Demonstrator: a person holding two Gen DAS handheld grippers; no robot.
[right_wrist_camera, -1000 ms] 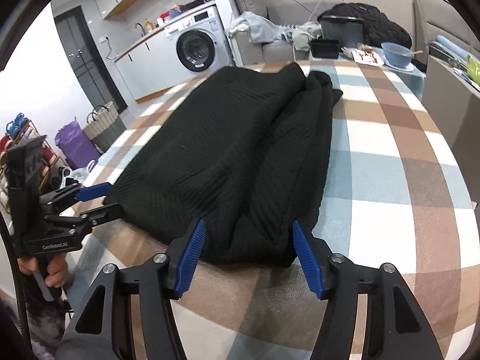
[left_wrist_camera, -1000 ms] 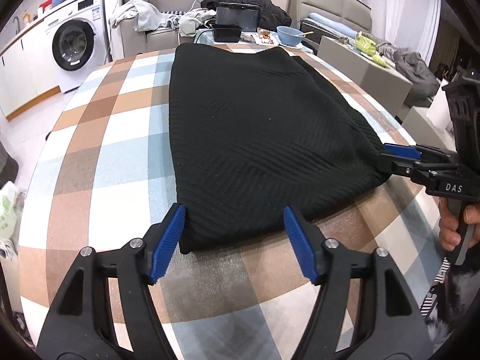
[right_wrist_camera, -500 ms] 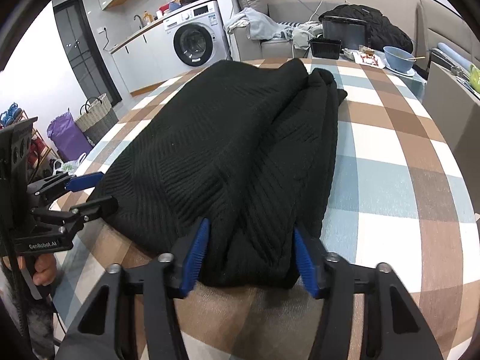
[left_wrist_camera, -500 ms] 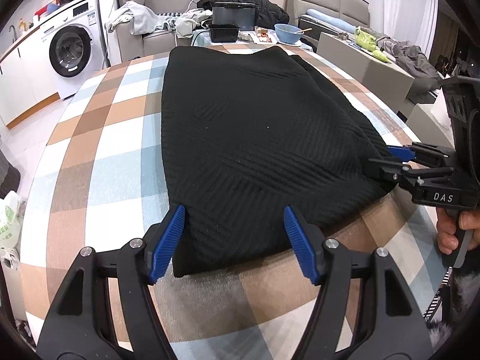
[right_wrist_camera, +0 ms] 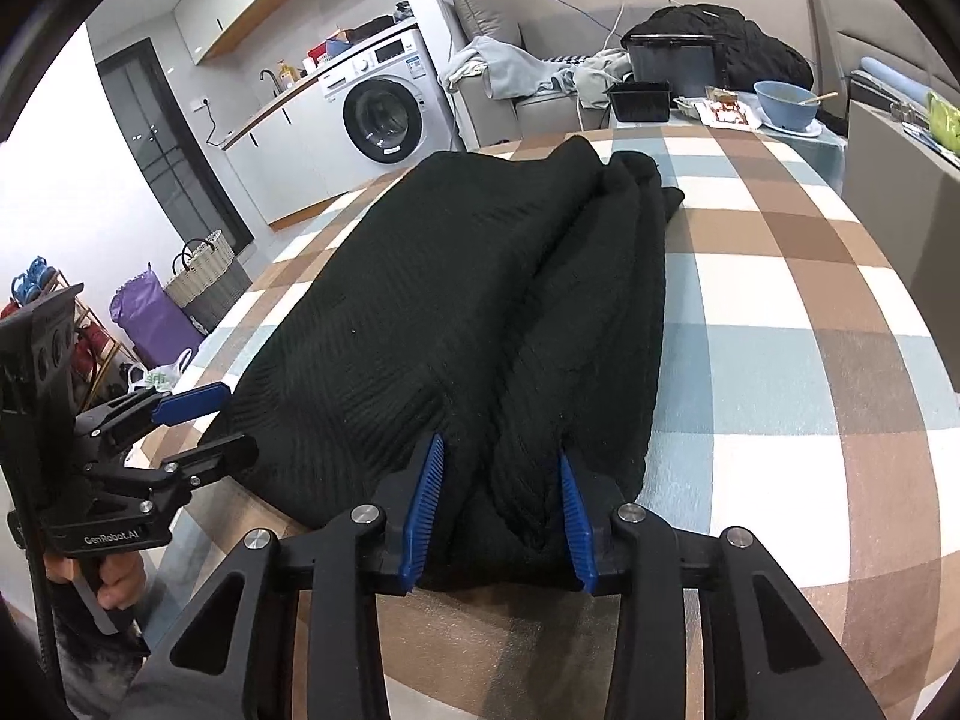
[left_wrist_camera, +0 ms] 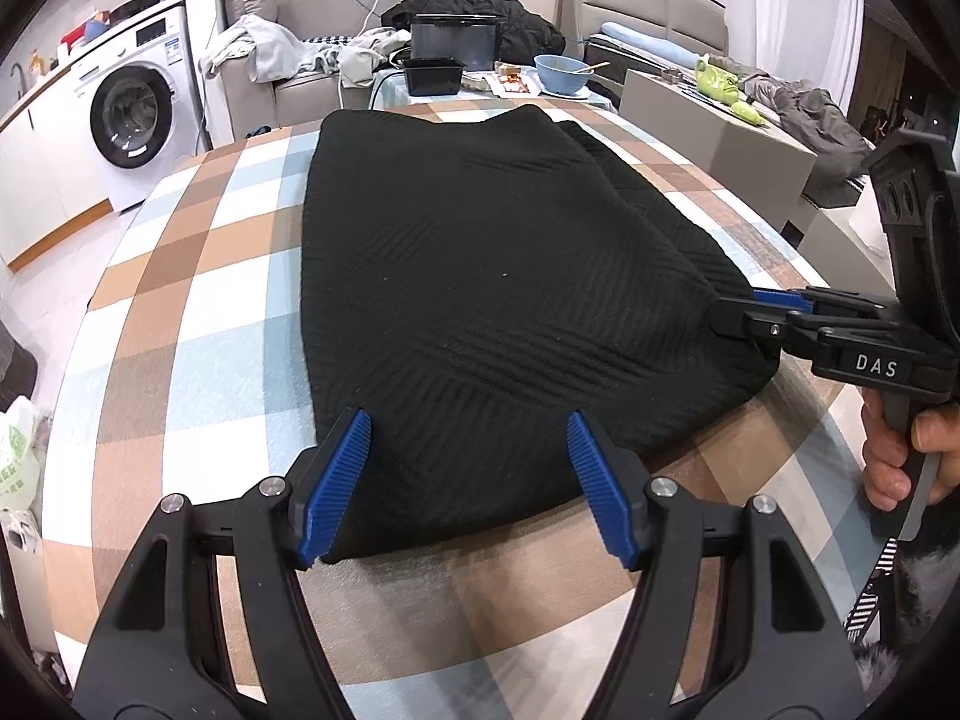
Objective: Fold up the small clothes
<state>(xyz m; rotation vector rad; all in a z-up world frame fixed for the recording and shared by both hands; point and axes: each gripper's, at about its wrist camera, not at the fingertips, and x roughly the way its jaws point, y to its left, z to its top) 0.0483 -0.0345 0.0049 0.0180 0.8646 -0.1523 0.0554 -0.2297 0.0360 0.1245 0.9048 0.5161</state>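
Black knit garment [left_wrist_camera: 480,300] lies folded into a long slab on the checked tabletop [left_wrist_camera: 198,300], its long axis running from the near edge, where both claws are, away toward the far edge and the sofa; seen from the right wrist, its right side is bunched into lengthwise ridges [right_wrist_camera: 600,300]; the near end is blunt and thick. Right claw [right_wrist_camera: 498,510] has just been closing and its blue pads dig into the bunched near-right corner, pinching the garment; left claw [left_wrist_camera: 468,480] stands spread, its pads [left_wrist_camera: 336,480] straddling the near-left corner without squeezing it; a hand [left_wrist_camera: 900,450] grips the right tool's handle. Beyond the tabletop stand a washing machine [left_wrist_camera: 132,114] and a blue bowl [left_wrist_camera: 561,73].
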